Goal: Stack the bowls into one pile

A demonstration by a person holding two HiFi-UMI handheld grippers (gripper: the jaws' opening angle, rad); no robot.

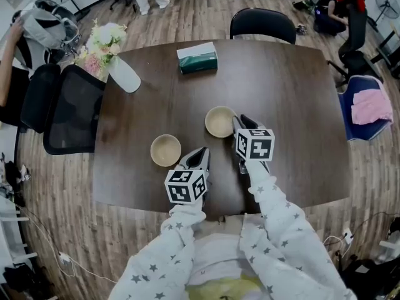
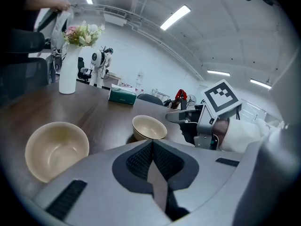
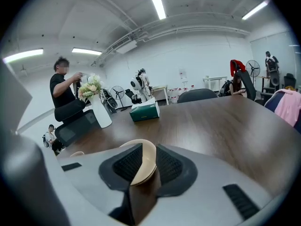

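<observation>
Two bowls, both round, plain, cream-coloured, upright and empty, with smooth insides. They stand apart on the dark brown table (image 1: pixel 287 92), not stacked. The left bowl (image 1: pixel 165 150) sits nearer my edge. The right bowl (image 1: pixel 220 121) sits farther in, toward the middle of the table.

Right gripper (image 1: pixel 239 121): clamped on the right bowl, with the near-side rim between its pads, one pad inside the wall and one outside. Left gripper (image 1: pixel 202 154): jaws pressed together with nothing between them. It is just beside the left bowl and not touching it.

Hard to read:
- In the right gripper view, only an arc of the rim of the held bowl shows above the gripper body. The rest of that bowl is hidden, and the left bowl is a sliver at the edge of the body.
- In the left gripper view, that gripper's body cuts off the base of the right bowl. I cannot tell whether the bowl rests on the table or is raised.
- In the head view, the right gripper's marker cube covers the back of its jaws.
</observation>
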